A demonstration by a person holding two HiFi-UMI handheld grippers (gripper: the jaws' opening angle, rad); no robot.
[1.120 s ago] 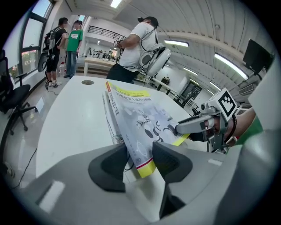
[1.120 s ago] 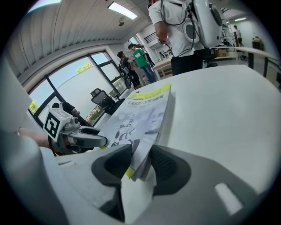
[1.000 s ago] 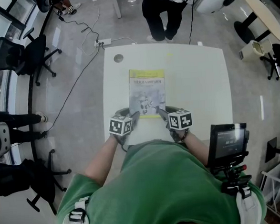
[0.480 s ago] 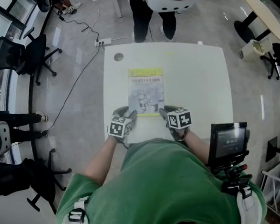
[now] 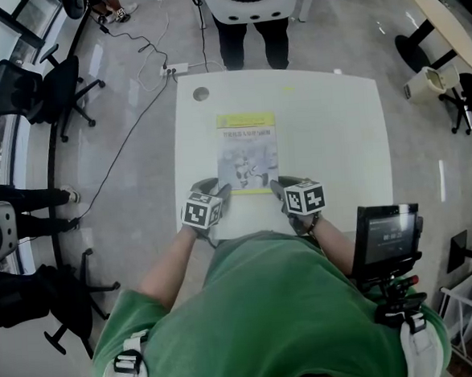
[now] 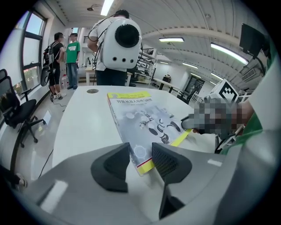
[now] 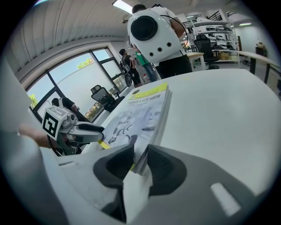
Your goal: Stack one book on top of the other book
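A grey-covered book (image 5: 247, 152) lies on a yellow book (image 5: 246, 119) in the middle of the white table (image 5: 329, 137); the yellow one shows as strips at the far and near ends. My left gripper (image 5: 219, 194) is at the stack's near left corner. Its jaws are closing with that corner (image 6: 142, 161) between them and a slim gap still showing beside the left pad (image 6: 120, 163). My right gripper (image 5: 278, 189) is at the near right corner. Its jaws are also closing, and its pads (image 7: 159, 163) sit tight against the book's edge (image 7: 141, 159).
A person wearing a white hard-shell backpack (image 5: 247, 1) stands at the table's far edge. Office chairs (image 5: 48, 88) and a floor cable stand to the left. A black screen on a mount (image 5: 388, 236) is at my right hip. A round cap (image 5: 201, 94) sits near the table's far left corner.
The person with the white backpack has walked left along the far edge. Both grippers have stayed at the book's near corners.
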